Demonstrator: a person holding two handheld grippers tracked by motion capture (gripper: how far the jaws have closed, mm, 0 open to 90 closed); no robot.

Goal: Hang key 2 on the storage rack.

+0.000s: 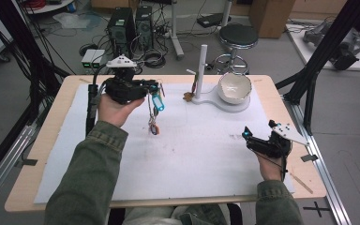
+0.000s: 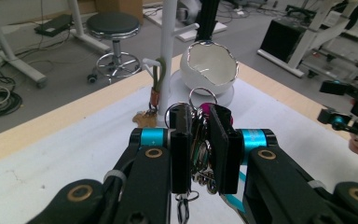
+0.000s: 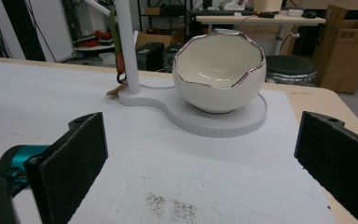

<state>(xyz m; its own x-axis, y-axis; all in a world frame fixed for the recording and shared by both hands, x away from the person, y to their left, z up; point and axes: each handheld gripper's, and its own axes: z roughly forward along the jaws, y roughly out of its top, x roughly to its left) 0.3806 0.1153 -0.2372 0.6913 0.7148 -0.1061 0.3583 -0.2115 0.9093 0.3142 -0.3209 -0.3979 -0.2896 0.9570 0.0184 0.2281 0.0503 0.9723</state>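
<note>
The left hand-held gripper point(image 2: 199, 140) is clamped on a bunch of keys point(image 2: 200, 154), held above the white mat point(image 1: 192, 154) that covers the bench point(image 1: 51, 136). In the left gripper view its black jaws hide most of the bunch: a key ring and a bit of magenta stick out above them, and some metal hangs below, but single keys are hard to make out. From the high view the bunch dangles beneath the gripper, with a turquoise tag point(image 1: 158, 102) and a small ring near the mat; whether the lowest part touches the mat cannot be told.

The right hand-held gripper point(image 1: 248, 137) rests low over the mat's right side, its jaws spread wide with nothing between them. In the right gripper view both jaws are cut off by the frame edges.

Toward the far edge stands a white stand point(image 1: 201, 65) with pegs, sharing a flat base with an eggshell-shaped bowl point(image 1: 235, 87). A small keychain point(image 3: 119, 63) hangs from a peg, its brown charm point(image 2: 144, 119) lying by the pole's foot. The pole's top is cut off in both gripper views.
</note>
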